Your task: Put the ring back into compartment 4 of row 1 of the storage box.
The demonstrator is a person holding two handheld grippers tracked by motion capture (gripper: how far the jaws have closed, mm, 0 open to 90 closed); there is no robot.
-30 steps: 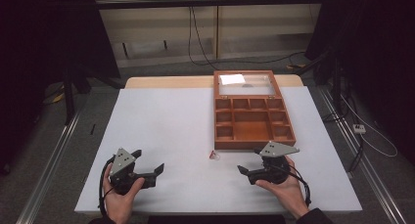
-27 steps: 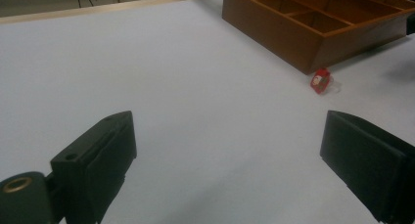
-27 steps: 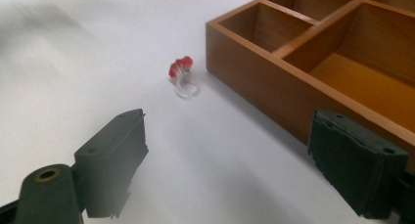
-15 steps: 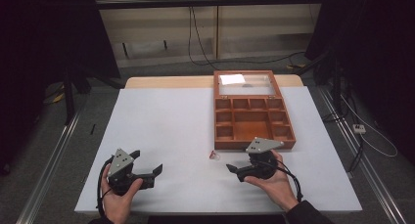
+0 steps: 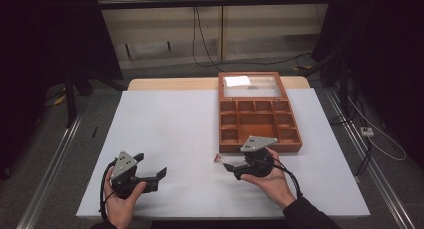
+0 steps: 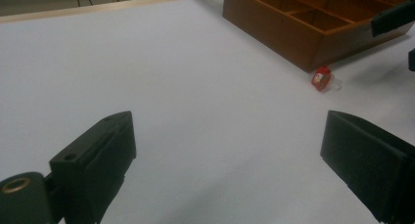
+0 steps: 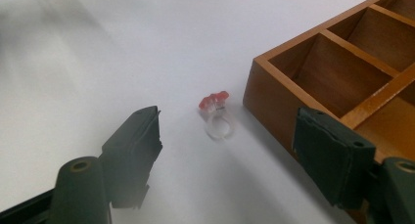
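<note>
Right gripper (image 5: 231, 168) is wide open, just near the small ring with a red top (image 7: 216, 114), which lies on the white table (image 5: 190, 124) beside the wooden box's (image 5: 260, 120) near-left corner. Better to lower straight, centre the band, close gently. Left gripper (image 5: 150, 175) waits open.

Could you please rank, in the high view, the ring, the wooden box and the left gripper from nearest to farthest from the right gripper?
1. Ring, just off the right gripper tips.
2. Wooden box, directly behind.
3. Left gripper, across the table.
</note>
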